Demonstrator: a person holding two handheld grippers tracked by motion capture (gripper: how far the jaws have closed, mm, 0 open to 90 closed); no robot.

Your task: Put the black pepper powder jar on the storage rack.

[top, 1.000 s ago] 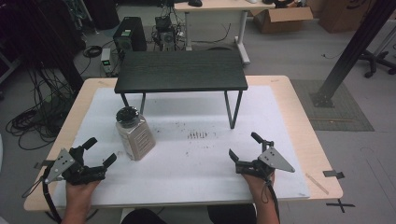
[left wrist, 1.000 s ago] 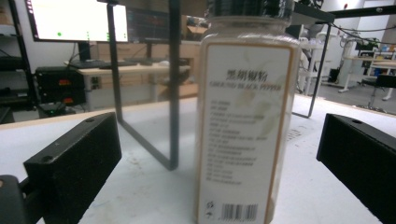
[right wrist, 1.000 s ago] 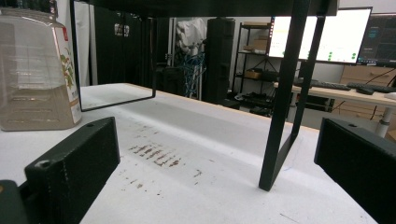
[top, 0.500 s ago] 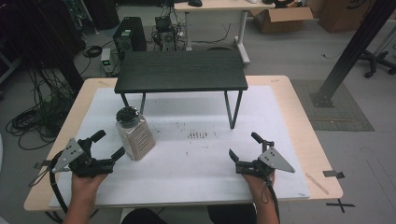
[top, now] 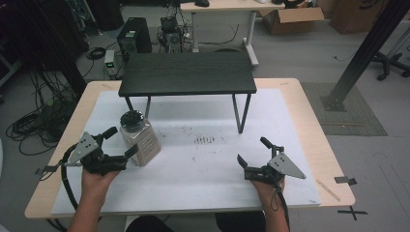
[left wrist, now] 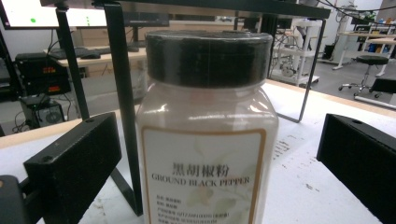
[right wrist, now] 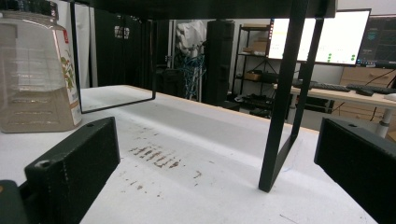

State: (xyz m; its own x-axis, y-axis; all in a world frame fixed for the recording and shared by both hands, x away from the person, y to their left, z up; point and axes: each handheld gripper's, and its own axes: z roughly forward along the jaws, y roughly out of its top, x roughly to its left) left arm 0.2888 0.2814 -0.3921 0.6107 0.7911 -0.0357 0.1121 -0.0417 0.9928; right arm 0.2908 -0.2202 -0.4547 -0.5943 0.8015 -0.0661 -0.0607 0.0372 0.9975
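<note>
Advanced since the earlier frames: left gripper [top: 119, 142], now spread wide around the pepper jar [top: 140, 137], not yet clamped. Jar upright on the white mat [top: 193, 193], near the black stand [top: 187, 79]. Ready for closing. Right gripper [top: 254, 153] spread, idle.

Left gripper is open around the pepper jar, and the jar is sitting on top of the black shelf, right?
Not quite. The left gripper is open around the pepper jar, but the jar stands on the white table mat in front of the black shelf, as the high view shows.
</note>
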